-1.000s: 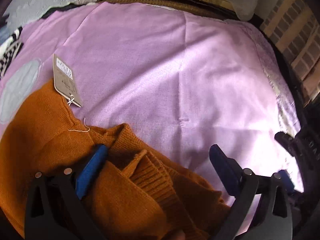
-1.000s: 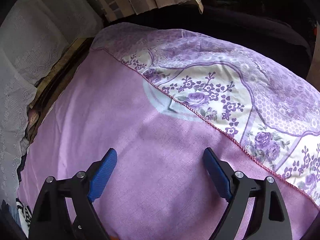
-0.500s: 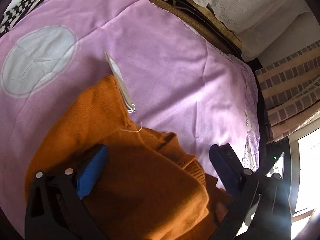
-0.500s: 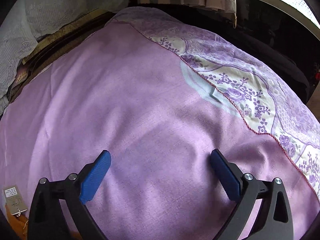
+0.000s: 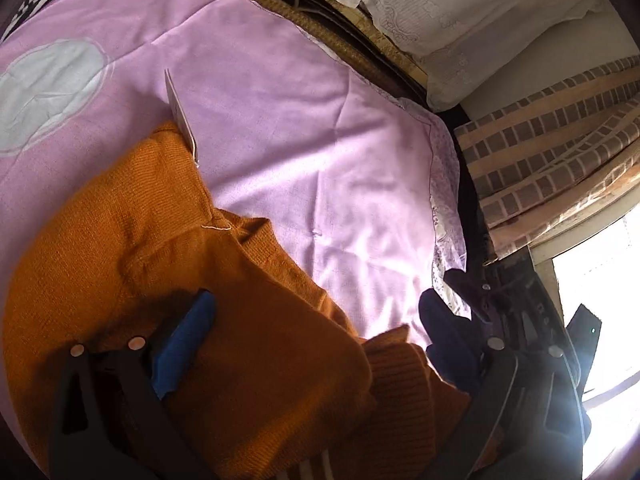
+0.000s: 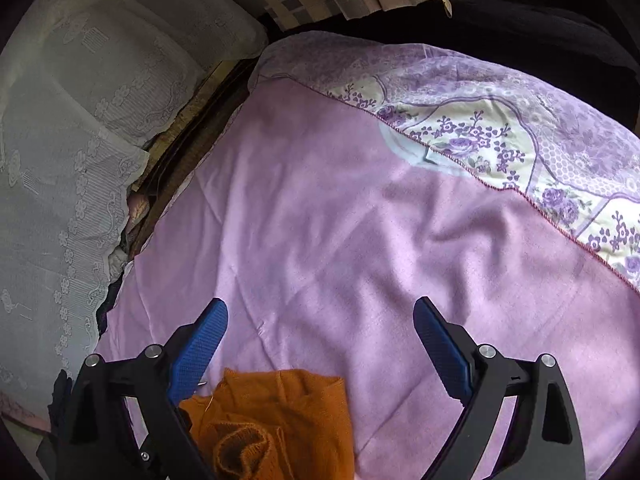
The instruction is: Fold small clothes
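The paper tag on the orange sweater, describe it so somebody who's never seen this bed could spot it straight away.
Start at the pink bedspread and find the orange knitted sweater lying on it. At the sweater's far edge a thin pale hang tag sticks out, seen almost edge-on: the only stiff, flat thing among soft fabric.

Bed covered by a pink-lilac sheet (image 6: 340, 220), creased, with a pale grey round patch (image 5: 44, 88). Floral purple-and-cream quilt (image 6: 520, 136) overlaps its far right edge. White lace-covered pillows (image 6: 72, 128) stacked along the head side. Brick-pattern tan curtain (image 5: 552, 144) beside a window (image 5: 600, 320), strong daylight and flare coming in. Woven mat edge (image 5: 336, 40) shows under the sheet.
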